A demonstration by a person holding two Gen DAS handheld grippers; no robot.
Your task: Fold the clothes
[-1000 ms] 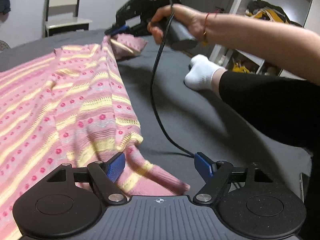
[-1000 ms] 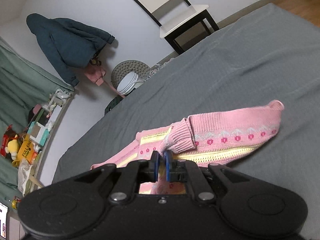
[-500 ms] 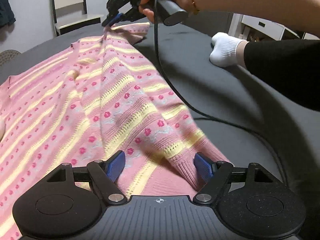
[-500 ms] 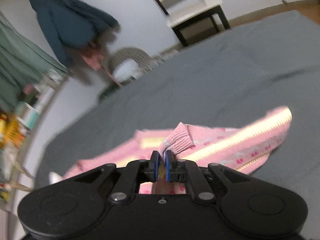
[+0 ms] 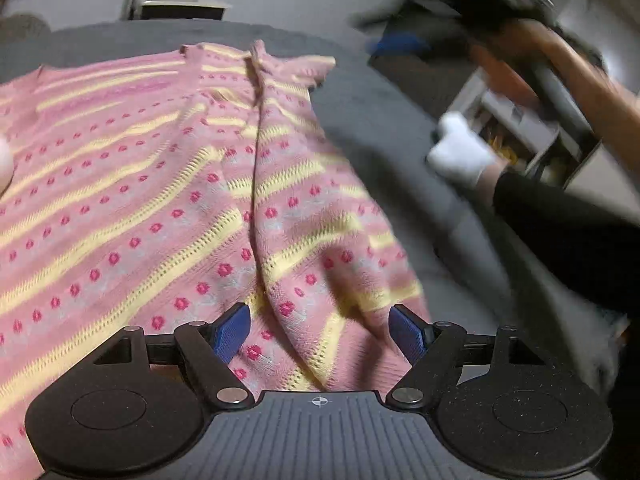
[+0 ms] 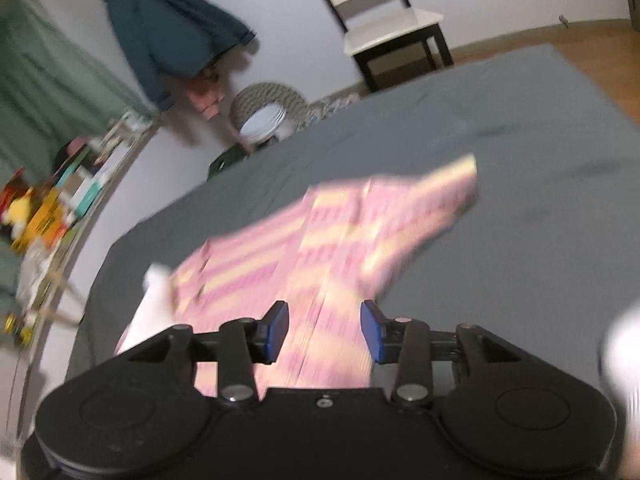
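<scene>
Your left gripper (image 5: 319, 334): it is low and close to you, just over the near edge of the sweater. Its two blue fingers (image 5: 230, 332) stand wide apart and hold nothing.

Your right gripper (image 6: 324, 330): its jaws are wide apart too, with nothing between them. From the left wrist view you see it up high on the right (image 5: 400, 46), all blurry, off the cloth.

Sweater (image 5: 168, 208): it is pink with yellow stripes and little red dots. It lies spread out on the bed. A long fold runs from near your left gripper up to the far end. The right side is bunched into soft bumps. In the right wrist view it looks smeared (image 6: 328, 240).

Bed (image 6: 500, 128): it has a gray cover, and the sweater lies on top of it.

Your leg: a black trouser leg (image 5: 568, 236) and a white sock (image 5: 460, 152) rest on the bed to the right of the sweater.

Chair (image 6: 392, 28): it stands by the wall past the bed.

Blue coat (image 6: 168, 28): it hangs on the far wall.

Round basket (image 6: 266, 106): it sits on the floor under the coat.
</scene>
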